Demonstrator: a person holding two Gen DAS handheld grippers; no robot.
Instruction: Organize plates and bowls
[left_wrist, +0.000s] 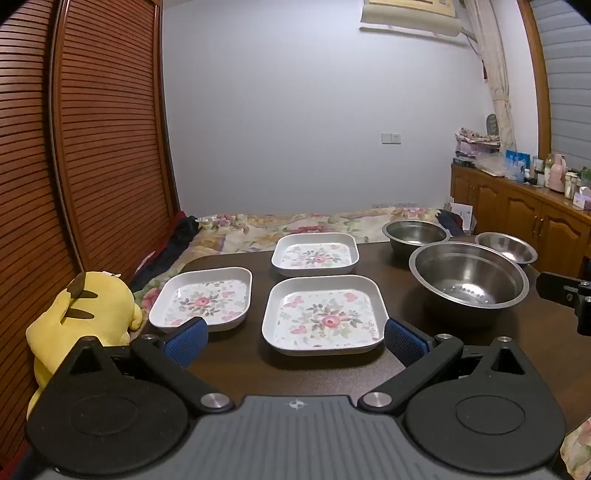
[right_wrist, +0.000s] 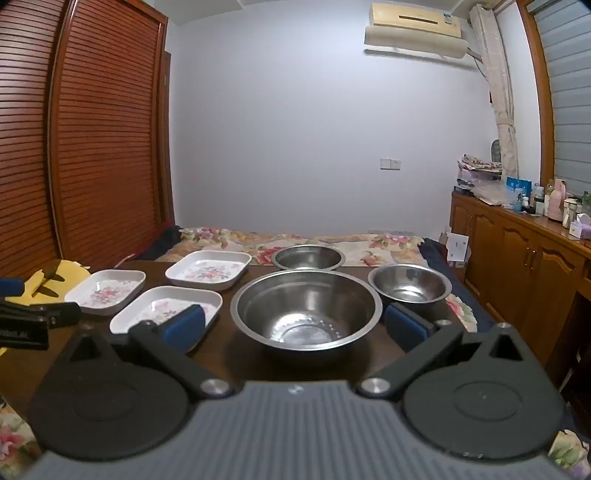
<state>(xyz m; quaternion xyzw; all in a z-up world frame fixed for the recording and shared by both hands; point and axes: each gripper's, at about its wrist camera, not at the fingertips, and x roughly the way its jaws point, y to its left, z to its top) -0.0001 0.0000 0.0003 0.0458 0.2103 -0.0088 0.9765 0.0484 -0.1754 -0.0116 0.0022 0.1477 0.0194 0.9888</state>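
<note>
Left gripper: blue-padded fingers standing spread wide, holding nothing, facing the nearest floral plate, which is sitting on the dark table just ahead of the pads and roughly between their lines. Right gripper: fingers likewise standing spread, empty, flanking the near side of the large steel bowl, not touching it. Second floral plate: lying just left of the first, beyond the left pad. Third floral plate: resting farther back. Two smaller steel bowls: sitting behind the large one. Yellow plush toy: leaning at the table's left edge. Floral bedspread: lying beyond the table.
</note>
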